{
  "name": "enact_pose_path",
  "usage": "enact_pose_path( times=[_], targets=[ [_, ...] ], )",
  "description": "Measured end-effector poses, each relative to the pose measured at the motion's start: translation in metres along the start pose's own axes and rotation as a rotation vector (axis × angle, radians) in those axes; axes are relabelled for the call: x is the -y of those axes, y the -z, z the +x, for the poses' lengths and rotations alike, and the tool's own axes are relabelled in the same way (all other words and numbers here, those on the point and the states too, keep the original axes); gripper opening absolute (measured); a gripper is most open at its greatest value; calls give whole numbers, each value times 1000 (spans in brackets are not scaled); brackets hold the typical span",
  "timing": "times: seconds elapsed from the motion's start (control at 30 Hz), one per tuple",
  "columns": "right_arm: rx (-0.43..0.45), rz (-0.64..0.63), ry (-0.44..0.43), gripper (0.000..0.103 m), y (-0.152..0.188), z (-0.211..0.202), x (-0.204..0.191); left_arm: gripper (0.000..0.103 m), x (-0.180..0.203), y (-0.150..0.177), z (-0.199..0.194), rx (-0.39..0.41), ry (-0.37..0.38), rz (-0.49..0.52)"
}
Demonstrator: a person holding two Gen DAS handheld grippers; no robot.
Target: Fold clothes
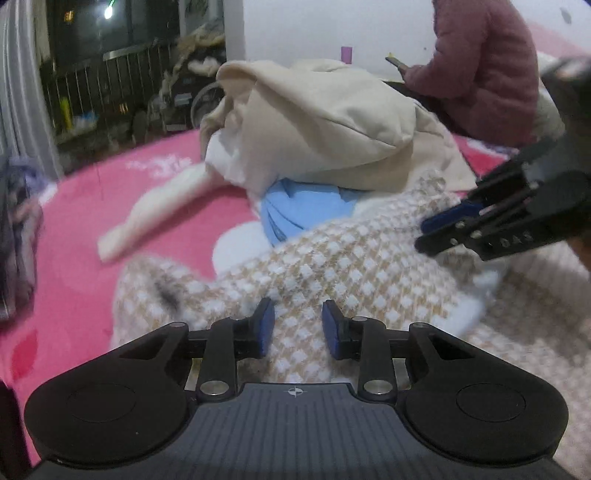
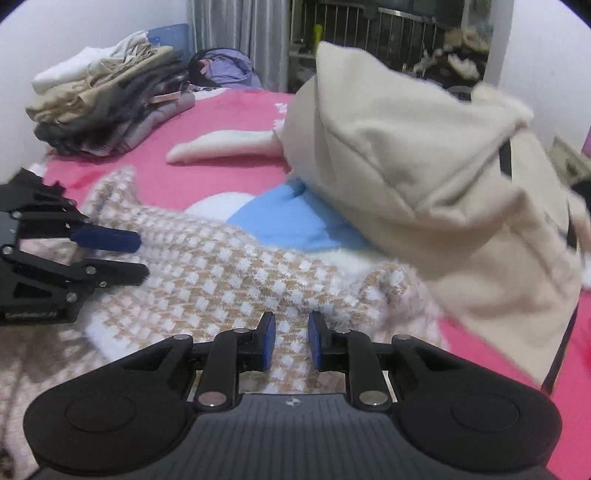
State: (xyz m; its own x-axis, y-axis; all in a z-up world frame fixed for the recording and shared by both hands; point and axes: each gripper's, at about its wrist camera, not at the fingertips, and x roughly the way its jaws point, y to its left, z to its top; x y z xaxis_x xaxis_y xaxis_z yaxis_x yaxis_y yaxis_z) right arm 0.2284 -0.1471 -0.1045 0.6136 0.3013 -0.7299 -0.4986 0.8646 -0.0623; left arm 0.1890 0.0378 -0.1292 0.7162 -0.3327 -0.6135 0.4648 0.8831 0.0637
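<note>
The left hand-held gripper [image 1: 298, 325] hangs just over a fuzzy tan and white checked sweater [image 1: 332, 258], and its two blue pads stand a little apart with nothing pinched between them. The right hand-held gripper [image 2: 291, 339] hangs over the same sweater [image 2: 229, 273] from the other side, and its blue pads are close to each other but not touching, with no cloth caught in the gap. Each one can be seen from the side in the other's view, low over the sweater. The sweater lies spread and a bit lumpy on a bed with a bright pink blanket [image 2: 229, 107] that has white patches on it. Just past the sweater is a blue cloth [image 2: 291, 221], and a big cream garment [image 2: 424, 192] is heaped on top of it, puffed up and crumpled. A long cream sleeve [image 2: 225, 149] sticks out flat on the pink blanket. Farther back near the wall sits a stack of folded clothes [image 2: 110, 107] in white, tan and grey, and a purple bundle [image 2: 229, 70] lies behind it. A grey curtain [image 2: 236, 33] hangs next to a dark window with metal railings [image 2: 388, 29]. At the far side of the bed a person in a pink padded jacket [image 1: 487, 70] sits holding something small.
</note>
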Motion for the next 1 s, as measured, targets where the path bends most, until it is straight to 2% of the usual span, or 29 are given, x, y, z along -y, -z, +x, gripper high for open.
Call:
enact_pose_path(
  times=[0.27,0.43,0.53,0.6,0.7,0.83,0.87,0.93,1.0],
  targets=[
    [54,12,3,19,-7,24,11,30,-19,-17,33,30,-58,-11],
    [115,-12,38,19,-9,40,11,29,-11,-16,44,59,-111,12],
    [125,-35,61,19,-12,41,8,30,-8,-14,36,78,-130,30],
    [110,-20,57,20,-16,30,8,31,-12,-14,21,87,-115,-8],
    [123,-33,12,21,-17,10,3,32,-12,-9,-4,121,-111,-4],
    [110,-144,-61,23,-7,3,-12,34,-4,9,-2,61,-124,112],
    [107,-162,-50,23,1,8,-12,34,-2,14,2,50,-131,128],
    [100,-195,-32,23,18,19,-11,34,-1,16,2,62,-133,136],
    [81,-140,-47,23,10,14,-3,34,-7,11,-2,54,-112,90]
  ],
)
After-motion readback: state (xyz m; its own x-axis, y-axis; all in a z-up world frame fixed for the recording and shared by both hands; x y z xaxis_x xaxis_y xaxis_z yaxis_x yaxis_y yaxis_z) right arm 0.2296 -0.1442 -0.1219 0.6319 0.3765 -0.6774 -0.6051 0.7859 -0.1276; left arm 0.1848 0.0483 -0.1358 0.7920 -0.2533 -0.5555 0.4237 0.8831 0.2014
